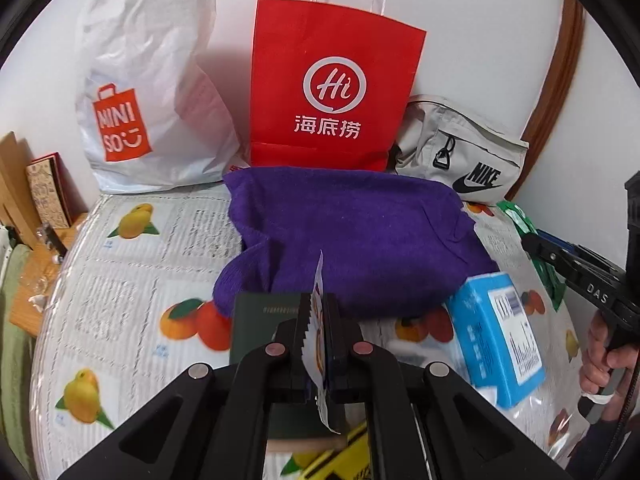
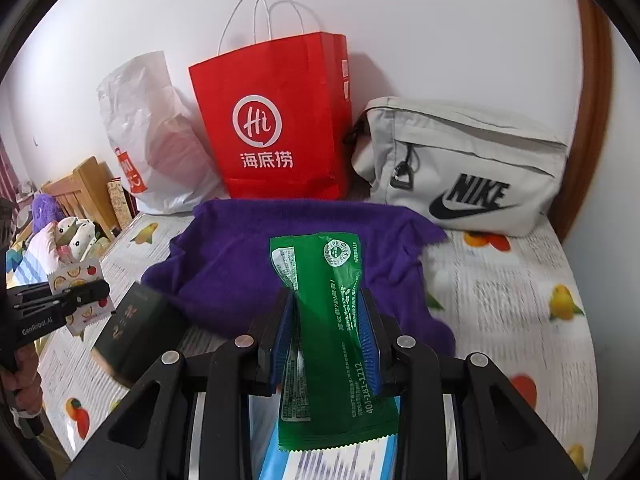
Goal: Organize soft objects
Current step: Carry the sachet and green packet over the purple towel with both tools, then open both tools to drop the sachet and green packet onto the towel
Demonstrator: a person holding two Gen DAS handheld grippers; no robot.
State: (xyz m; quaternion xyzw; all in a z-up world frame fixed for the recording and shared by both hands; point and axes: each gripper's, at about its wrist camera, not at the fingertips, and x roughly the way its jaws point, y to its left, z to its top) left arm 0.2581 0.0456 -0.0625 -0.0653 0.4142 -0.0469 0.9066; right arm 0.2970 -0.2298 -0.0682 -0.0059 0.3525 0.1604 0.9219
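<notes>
My left gripper (image 1: 318, 312) is shut on a thin white sachet with a fruit print (image 1: 318, 344), held edge-on above the table; it also shows in the right wrist view (image 2: 78, 280). My right gripper (image 2: 326, 312) is shut on a green foil packet (image 2: 324, 320), held above a purple cloth (image 2: 280, 264). The purple cloth (image 1: 352, 232) lies crumpled mid-table. Behind it stand a red paper bag (image 1: 332, 84), a white Miniso plastic bag (image 1: 152, 92) and a grey Nike pouch (image 1: 460, 152). The right gripper (image 1: 568, 264) shows at the left wrist view's right edge.
A blue box (image 1: 500, 332) lies right of the cloth, a dark green box (image 1: 260, 320) left of it, also seen in the right wrist view (image 2: 132, 328). A fruit-print tablecloth (image 1: 120, 280) covers the table. A yellow item (image 1: 340, 452) lies under my left gripper. A wooden frame (image 2: 80, 188) stands far left.
</notes>
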